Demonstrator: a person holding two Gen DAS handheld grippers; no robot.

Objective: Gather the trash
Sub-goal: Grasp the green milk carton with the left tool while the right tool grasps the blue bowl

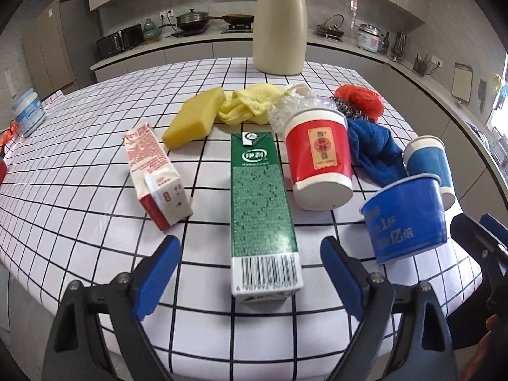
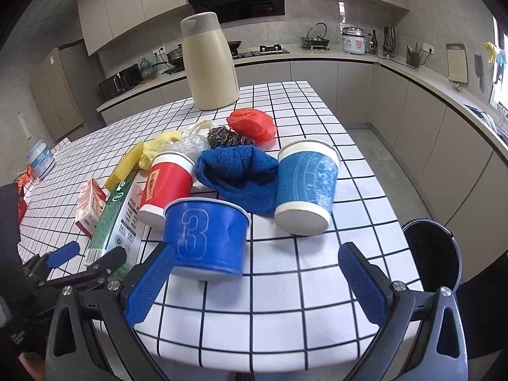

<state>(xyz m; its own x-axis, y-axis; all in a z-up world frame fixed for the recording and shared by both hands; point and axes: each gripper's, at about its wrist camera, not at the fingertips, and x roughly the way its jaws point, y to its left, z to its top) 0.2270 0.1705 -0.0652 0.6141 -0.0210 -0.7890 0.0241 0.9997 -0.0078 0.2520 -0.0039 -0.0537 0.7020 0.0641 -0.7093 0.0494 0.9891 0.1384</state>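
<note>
Above the checked table (image 1: 95, 209), both claws (left (image 1: 250, 273), right (image 2: 257, 281)) hover wide, holding nothing.

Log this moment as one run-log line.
task: collect trash | left gripper: open, astride green carton, not gripping | right gripper: open, empty, before blue bowl | bin: off table edge

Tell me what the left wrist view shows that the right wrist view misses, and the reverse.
Only the left wrist view: the green carton's barcode end and the whole top of the yellow sponge.
Only the right wrist view: the black bin beside the table and the "3" on the blue tub.
Both: the red cup, blue cloth, cream jug, with the left gripper and right gripper open.
</note>
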